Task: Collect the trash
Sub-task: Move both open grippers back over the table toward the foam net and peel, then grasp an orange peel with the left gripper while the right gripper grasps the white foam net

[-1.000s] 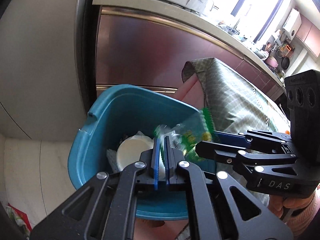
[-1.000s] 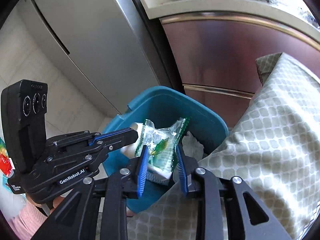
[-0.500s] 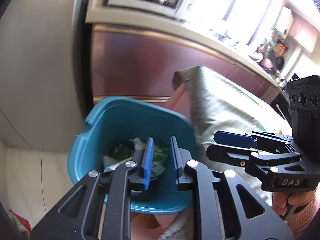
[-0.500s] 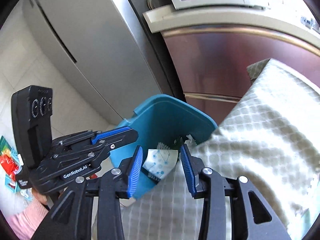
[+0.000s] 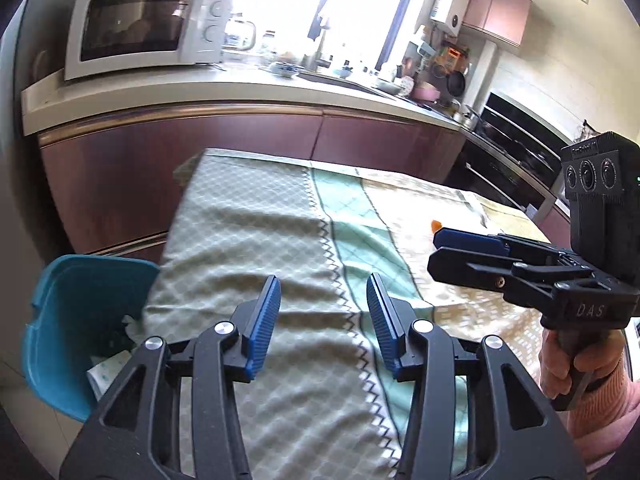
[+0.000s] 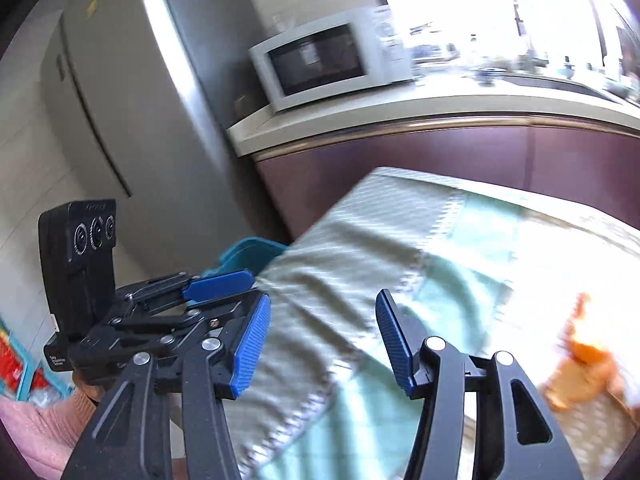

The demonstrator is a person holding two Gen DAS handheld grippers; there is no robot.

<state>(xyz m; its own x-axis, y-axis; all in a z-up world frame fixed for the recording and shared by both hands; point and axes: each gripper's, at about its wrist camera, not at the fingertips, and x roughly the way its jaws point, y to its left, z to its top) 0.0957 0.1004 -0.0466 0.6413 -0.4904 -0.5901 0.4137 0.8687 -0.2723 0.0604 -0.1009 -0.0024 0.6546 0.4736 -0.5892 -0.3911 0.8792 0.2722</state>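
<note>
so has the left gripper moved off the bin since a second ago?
Yes. The left gripper, empty with jaws opening, has swung right from the teal bin to over the tablecloth.

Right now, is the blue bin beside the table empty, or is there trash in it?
Not empty. In the left wrist view the blue bin holds white paper and a pale printed wrapper near its table-side wall. How full it is cannot be told; the tablecloth hides part.

Both grippers are showing black skeletal frames with silver screws and ribbed blue pads; the left gripper and right gripper are each carrying a three-lens black camera block. Pink knitted sleeves are covering the wrists.
</note>
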